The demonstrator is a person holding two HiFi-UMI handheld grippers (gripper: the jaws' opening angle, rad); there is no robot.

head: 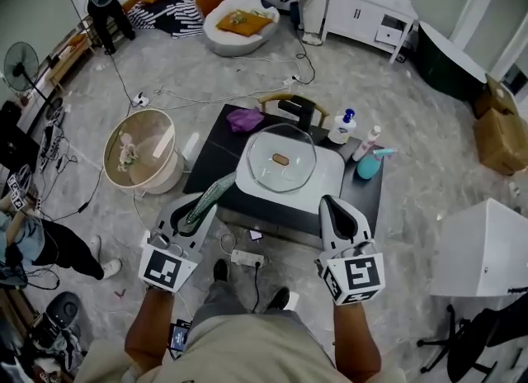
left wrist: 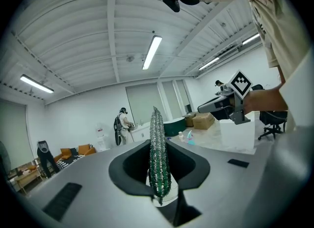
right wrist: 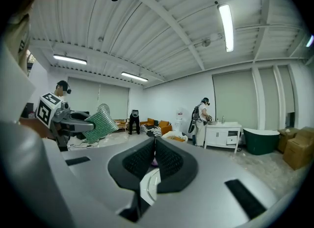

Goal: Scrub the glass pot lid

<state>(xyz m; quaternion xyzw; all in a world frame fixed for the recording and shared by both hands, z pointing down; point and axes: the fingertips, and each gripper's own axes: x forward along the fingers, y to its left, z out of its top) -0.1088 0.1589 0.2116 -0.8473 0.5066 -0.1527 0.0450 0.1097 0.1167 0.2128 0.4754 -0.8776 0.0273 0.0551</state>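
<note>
The glass pot lid (head: 280,158), round with a small brown knob, lies on a white board (head: 328,185) on the dark low table (head: 216,160). My left gripper (head: 200,208) hovers off the table's front left corner, shut on a green scrub pad (head: 209,196). In the left gripper view the pad (left wrist: 158,163) stands edge-on between the jaws. My right gripper (head: 331,202) hangs in front of the board's near right corner; in the right gripper view (right wrist: 155,146) its jaws are shut and hold nothing. Both grippers are clear of the lid.
A white pump bottle (head: 341,127), a pink-capped bottle (head: 367,143), a teal spray bottle (head: 371,163) and a purple cloth (head: 244,119) stand on the table's far side. A round wooden basket (head: 142,150) sits left. A power strip (head: 247,257) lies by my feet.
</note>
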